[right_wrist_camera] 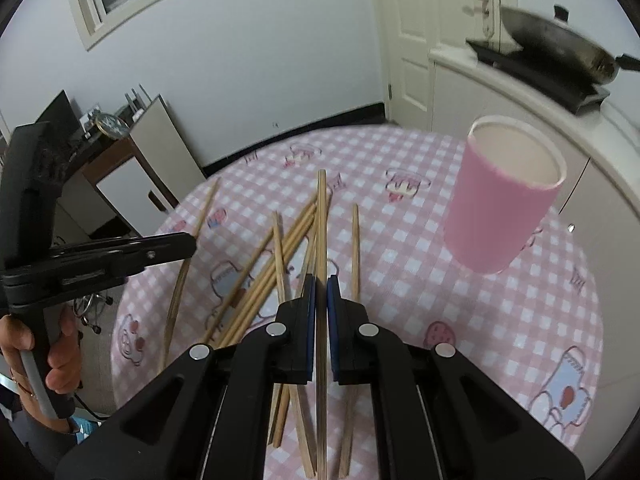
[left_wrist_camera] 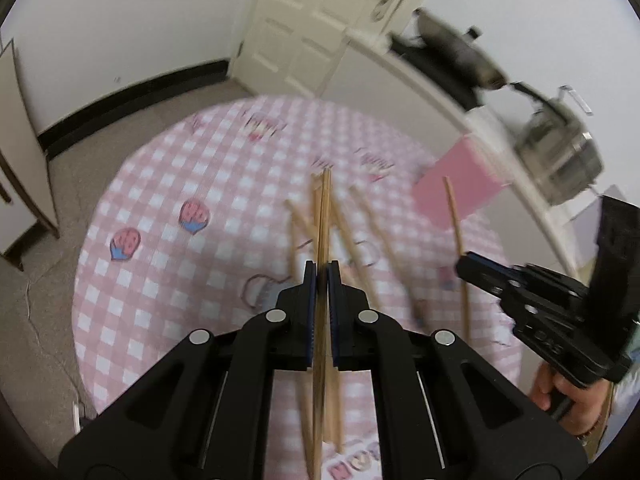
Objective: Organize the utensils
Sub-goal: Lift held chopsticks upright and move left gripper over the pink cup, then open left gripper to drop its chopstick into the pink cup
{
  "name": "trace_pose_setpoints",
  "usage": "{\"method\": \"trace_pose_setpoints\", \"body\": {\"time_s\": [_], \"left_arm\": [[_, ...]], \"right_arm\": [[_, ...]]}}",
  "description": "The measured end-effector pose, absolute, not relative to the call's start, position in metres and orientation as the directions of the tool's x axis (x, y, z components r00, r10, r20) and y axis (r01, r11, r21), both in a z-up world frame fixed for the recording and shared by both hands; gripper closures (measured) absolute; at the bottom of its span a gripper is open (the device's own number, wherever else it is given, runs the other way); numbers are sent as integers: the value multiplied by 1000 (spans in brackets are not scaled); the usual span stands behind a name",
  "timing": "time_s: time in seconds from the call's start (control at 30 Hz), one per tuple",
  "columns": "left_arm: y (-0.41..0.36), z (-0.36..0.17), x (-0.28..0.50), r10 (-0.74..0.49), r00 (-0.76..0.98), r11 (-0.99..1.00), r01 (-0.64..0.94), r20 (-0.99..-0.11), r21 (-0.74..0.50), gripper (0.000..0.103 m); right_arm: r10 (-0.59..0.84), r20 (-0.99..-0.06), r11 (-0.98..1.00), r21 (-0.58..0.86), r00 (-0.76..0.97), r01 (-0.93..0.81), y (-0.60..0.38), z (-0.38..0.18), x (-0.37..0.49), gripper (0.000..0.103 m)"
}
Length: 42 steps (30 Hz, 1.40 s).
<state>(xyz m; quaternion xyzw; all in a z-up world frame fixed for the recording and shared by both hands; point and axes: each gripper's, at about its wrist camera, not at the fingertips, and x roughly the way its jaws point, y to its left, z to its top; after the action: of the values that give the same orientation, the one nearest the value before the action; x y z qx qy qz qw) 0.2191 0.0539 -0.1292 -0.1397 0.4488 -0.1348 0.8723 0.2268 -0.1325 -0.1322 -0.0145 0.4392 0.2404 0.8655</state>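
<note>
Wooden chopstick (right_wrist_camera: 321,216) pinched lengthwise in the right tool (right_wrist_camera: 320,280); left tool (left_wrist_camera: 322,266) likewise.

A home kitchen-dining room is showing here: a round table under a pink-and-white checked cartoon tablecloth (right_wrist_camera: 460,320) is standing near a white counter (right_wrist_camera: 500,92), where a dark metal wok (right_wrist_camera: 560,44) is sitting on a black cooktop (right_wrist_camera: 532,68). A white panelled door (left_wrist_camera: 304,24) is standing at the far wall.
</note>
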Motion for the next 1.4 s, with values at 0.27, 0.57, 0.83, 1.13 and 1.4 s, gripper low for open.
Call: {"method": "trace_pose_setpoints", "body": {"time_s": [0.27,0.57,0.83,1.13,1.4], "left_arm": [[27,-57,180,-397,671,913,219,-626,-345,97],[-20,-1,179,-447,759,889,320,-473,-326,97],[-50,35,202,-454,816,879,344,-359,-330,99],[-81,46,233,-440,840,890,362,-318,-276,99],[-59,-13,256,-467,731,879,324,-498,-350,98]], "right_arm": [[446,-686,869,178,575,-462,-154,-78,200,98],[420,-586,888,110,693,-446,-181,-21,192,99],[336,-486,933,53,807,-357,-208,7,214,99],[288,-406,953,32,867,-301,-220,12,245,99],[382,-477,918,97,792,-384,-219,-4,248,99]]}}
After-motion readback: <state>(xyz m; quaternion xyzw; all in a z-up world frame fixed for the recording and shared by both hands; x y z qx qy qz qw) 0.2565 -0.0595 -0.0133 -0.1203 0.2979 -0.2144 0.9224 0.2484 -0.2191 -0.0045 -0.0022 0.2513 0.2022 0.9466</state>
